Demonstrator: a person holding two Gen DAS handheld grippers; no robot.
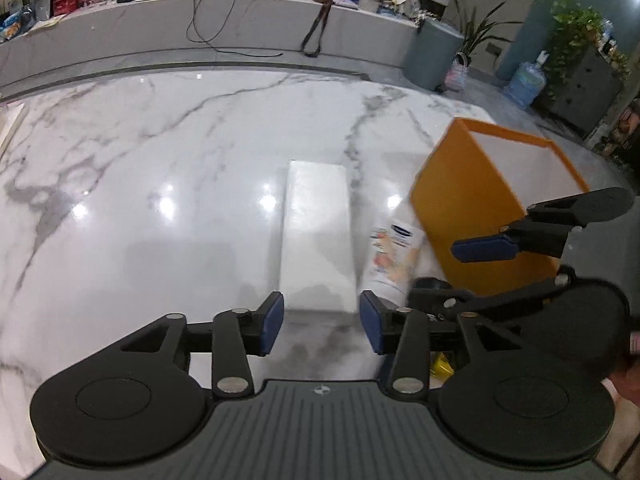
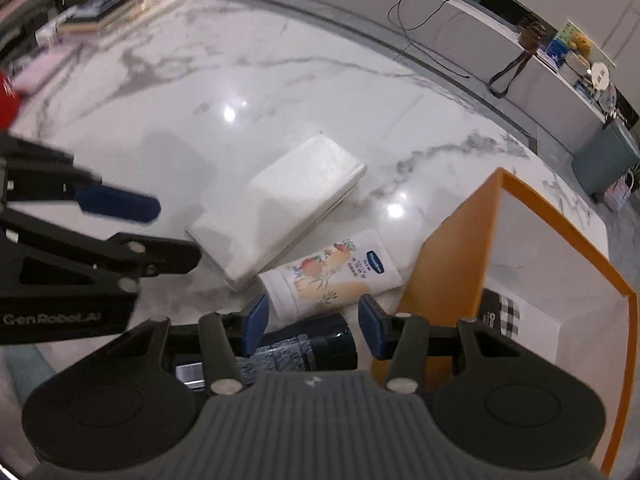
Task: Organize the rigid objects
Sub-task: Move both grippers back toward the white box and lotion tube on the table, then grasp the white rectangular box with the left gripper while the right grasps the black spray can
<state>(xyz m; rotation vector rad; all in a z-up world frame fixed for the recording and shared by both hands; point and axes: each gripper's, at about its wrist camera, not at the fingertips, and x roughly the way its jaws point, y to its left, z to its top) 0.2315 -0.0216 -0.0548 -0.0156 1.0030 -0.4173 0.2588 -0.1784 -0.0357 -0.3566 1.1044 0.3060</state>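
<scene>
A flat white box (image 1: 318,236) lies on the marble table, also in the right wrist view (image 2: 280,212). A white tube with fruit print (image 1: 394,258) lies beside it (image 2: 332,276), next to an orange open box (image 1: 476,200) (image 2: 532,280). A dark cylinder (image 2: 308,346) lies below my right gripper (image 2: 310,322), which is open just above it. My left gripper (image 1: 322,320) is open and empty, near the white box's close end. The right gripper also shows in the left wrist view (image 1: 496,248).
The orange box holds a checkered packet (image 2: 504,314). Books (image 2: 104,8) and a red item (image 2: 8,100) sit at the table's far left. A counter with cables (image 1: 208,12) and a bin (image 1: 432,52) lie beyond the table.
</scene>
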